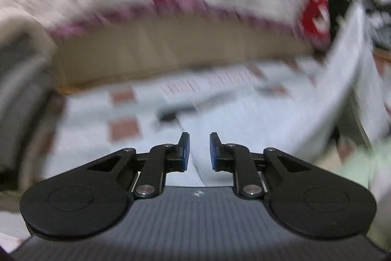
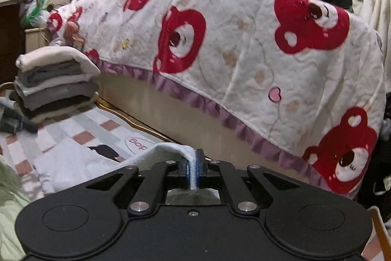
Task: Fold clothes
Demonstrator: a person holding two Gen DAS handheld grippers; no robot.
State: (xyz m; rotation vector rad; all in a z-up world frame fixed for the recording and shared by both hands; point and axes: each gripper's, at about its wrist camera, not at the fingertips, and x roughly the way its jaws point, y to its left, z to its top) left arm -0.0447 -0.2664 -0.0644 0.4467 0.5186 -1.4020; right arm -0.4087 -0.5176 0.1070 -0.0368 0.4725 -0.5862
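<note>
1. The pale blue garment [image 2: 168,151] lies low in the right wrist view, its edge lifted off the checked sheet [image 2: 80,129].
2. The right gripper [image 2: 193,170] is clenched on that raised fold.
3. In the blurred left wrist view the left gripper [image 1: 199,151] is released, jaws parted with nothing between them, above the garment.
4. A folded stack [image 2: 56,82] sits at middle left.
5. A red bear blanket [image 2: 244,53] drapes across the upper frame.

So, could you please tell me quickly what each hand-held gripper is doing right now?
Left hand-held gripper: open, nothing between its blue pads.
Right hand-held gripper: shut on a fold of pale blue fleecy cloth.
</note>
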